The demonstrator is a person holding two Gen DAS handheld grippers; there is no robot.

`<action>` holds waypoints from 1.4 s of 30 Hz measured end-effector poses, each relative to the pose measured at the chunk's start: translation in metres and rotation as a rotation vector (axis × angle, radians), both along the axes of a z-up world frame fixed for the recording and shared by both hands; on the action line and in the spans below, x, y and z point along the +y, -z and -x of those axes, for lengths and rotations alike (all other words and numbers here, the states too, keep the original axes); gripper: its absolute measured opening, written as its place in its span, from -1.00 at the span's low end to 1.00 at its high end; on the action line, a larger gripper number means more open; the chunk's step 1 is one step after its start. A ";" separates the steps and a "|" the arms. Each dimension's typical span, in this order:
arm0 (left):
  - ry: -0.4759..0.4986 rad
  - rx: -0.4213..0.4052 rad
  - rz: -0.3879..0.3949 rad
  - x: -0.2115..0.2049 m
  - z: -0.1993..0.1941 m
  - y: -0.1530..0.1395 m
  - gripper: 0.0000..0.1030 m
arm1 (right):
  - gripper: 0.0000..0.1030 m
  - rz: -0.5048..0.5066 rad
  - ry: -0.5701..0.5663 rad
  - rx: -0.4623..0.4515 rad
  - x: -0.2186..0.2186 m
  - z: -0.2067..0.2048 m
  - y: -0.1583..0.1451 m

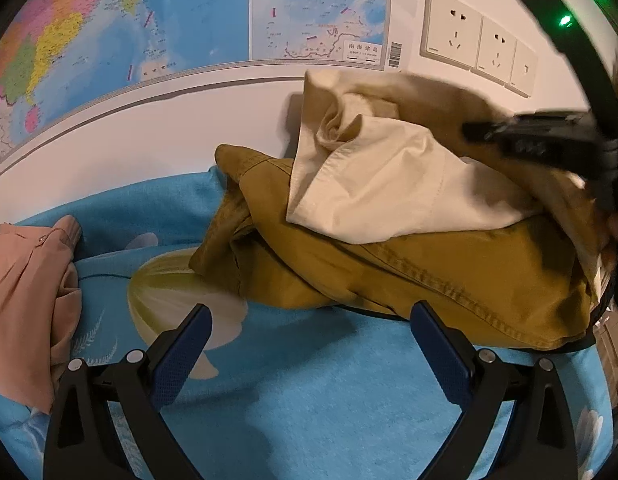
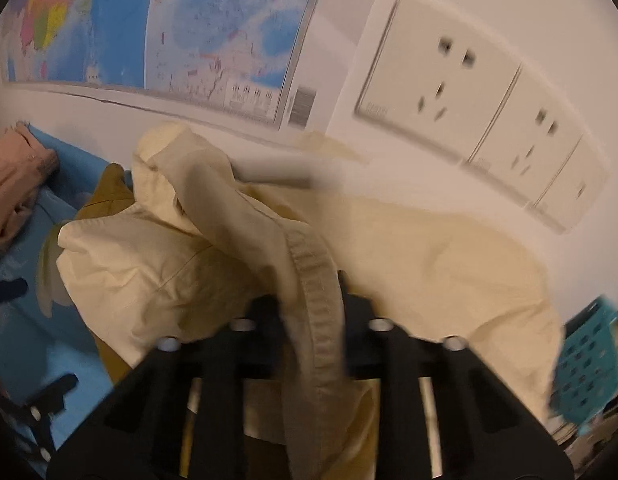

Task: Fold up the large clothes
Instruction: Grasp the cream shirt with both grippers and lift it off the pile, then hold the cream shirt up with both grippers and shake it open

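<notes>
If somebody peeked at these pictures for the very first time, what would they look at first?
Probably the cream jacket, bunched up in the middle with its ribbed hem pinched in the right gripper. It lies on top of a mustard-brown garment on the blue flowery bedsheet, where the left gripper waits open. Behind them a big colourful map fills the wall, next to white sockets.

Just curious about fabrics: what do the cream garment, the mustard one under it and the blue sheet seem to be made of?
Cream garment: thin matte woven cloth, probably cotton; it creases sharply.
Mustard garment: heavier twill or denim-like cotton, judging by thick double-stitched seams.
Blue sheet: smooth printed bedding with white flowers; the fibre can't be told.
</notes>
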State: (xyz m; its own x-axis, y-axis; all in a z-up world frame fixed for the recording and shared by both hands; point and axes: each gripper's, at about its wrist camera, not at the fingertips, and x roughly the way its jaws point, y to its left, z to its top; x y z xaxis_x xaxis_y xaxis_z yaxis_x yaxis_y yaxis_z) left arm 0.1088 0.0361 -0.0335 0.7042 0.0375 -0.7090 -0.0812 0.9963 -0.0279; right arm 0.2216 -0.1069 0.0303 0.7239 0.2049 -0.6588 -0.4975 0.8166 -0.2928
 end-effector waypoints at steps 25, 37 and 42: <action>0.531 -0.328 0.200 -0.112 -0.070 -0.040 0.46 | -0.91 -0.507 0.142 -0.280 -0.201 0.077 -0.222; 0.516 -0.556 0.255 -0.115 -0.066 -0.191 -0.98 | -0.93 -0.534 0.173 -0.530 -0.252 0.192 -0.316; 0.529 -0.786 0.345 -0.064 0.012 -0.280 -0.98 | -0.93 -0.596 0.101 -0.685 -0.266 0.286 -0.371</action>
State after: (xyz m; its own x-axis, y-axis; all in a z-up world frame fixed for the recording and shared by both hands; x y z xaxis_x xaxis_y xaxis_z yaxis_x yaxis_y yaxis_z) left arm 0.0968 -0.0278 0.2463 0.8436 -0.5345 0.0509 0.5343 0.8264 -0.1774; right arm -0.0645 -0.3725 0.4017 0.9505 0.2879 0.1168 -0.2884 0.9574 -0.0133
